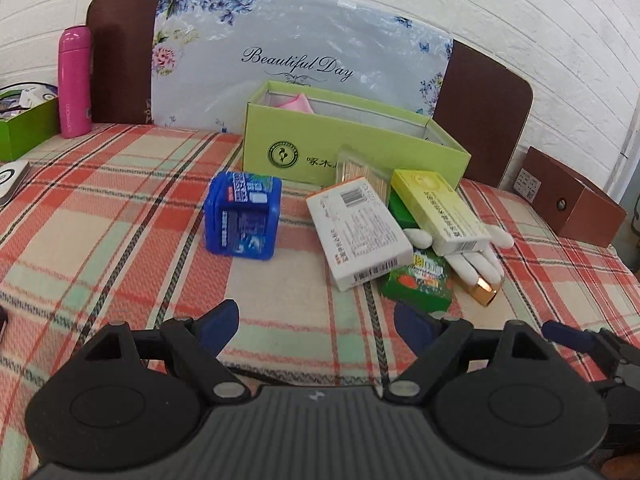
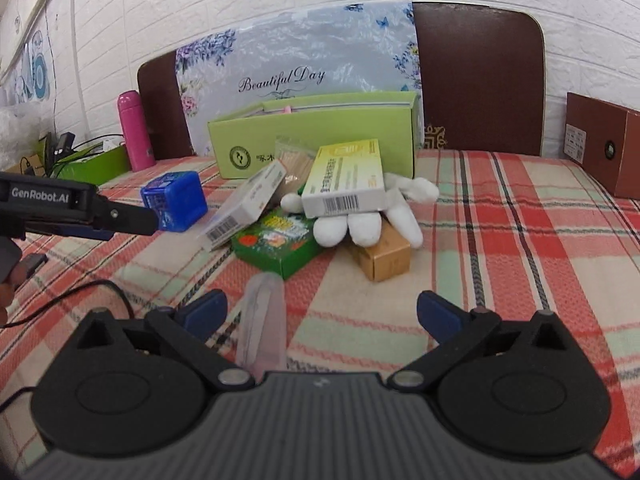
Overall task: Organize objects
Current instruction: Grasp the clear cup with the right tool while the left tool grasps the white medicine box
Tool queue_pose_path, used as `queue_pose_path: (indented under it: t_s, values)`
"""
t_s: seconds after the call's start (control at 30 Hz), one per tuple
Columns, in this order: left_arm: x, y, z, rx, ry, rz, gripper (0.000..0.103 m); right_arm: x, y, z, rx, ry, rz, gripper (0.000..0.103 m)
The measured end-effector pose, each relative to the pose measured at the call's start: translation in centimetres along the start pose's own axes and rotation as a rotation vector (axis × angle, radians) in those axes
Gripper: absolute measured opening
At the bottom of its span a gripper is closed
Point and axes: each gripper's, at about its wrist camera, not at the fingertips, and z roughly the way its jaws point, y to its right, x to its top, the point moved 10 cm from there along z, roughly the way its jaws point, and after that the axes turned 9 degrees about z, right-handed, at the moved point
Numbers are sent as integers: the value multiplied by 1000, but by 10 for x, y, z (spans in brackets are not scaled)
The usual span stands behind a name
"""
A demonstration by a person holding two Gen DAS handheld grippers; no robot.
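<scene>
A light green open box (image 1: 352, 148) stands at the back of the plaid tablecloth (image 1: 100, 220); it also shows in the right wrist view (image 2: 320, 136). In front lie a blue cube box (image 1: 242, 216) (image 2: 176, 200), a white carton (image 1: 358, 232) (image 2: 248, 208), a yellow-green carton (image 1: 440, 210) (image 2: 346, 178), a green packet (image 1: 418, 280) (image 2: 276, 246), a white glove (image 1: 476, 262) (image 2: 360, 220), a gold box (image 2: 384, 256) and a clear toothpick case (image 1: 360, 168). My left gripper (image 1: 316, 326) is open and empty, short of the pile. My right gripper (image 2: 320, 314) is open; a clear plastic tube (image 2: 262, 324) lies between its fingers.
A pink bottle (image 1: 74, 80) and a dark green tray (image 1: 24, 128) stand at the back left. A brown box (image 1: 572, 196) sits at the right edge. A floral board (image 1: 300, 60) leans on brown chair backs by the white wall. A black cable (image 2: 80, 292) crosses the cloth.
</scene>
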Motion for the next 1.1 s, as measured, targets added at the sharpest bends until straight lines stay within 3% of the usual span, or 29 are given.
queue_pose_path:
  t_s: [0.17,0.23,0.37,0.43,0.53,0.73,0.9,1.0,1.07,1.1]
  values:
    - [-10,4,-11,-19,5,0,88,-7,-14,-5,-17,-39,-88,98]
    - [-8,7,-11,-27,10,4,88,-16,-19,-1,-7,-81,-102,84]
    - [-3,13,-4,-51,-1,-8,88,-27,-25,3,-1,-126,-122,68]
    - [1,17,2,-64,2,-23,88,-27,-25,3,5,-122,-120,47]
    - [10,20,14,-64,-1,-53,88,-26,-24,1,17,-113,-109,27]
    - [39,20,50,-65,10,-196,88,-27,-26,2,5,-103,-137,27]
    - [49,14,87,3,-27,-238,88,-27,-25,2,17,-102,-125,27]
    - [44,11,99,-21,-50,-242,87,-28,-24,3,24,-104,-117,27]
    - [41,10,97,-37,-35,-221,69,-28,-24,2,25,-104,-115,27]
    - [39,10,95,-33,-37,-203,69,-28,-24,2,26,-104,-115,27]
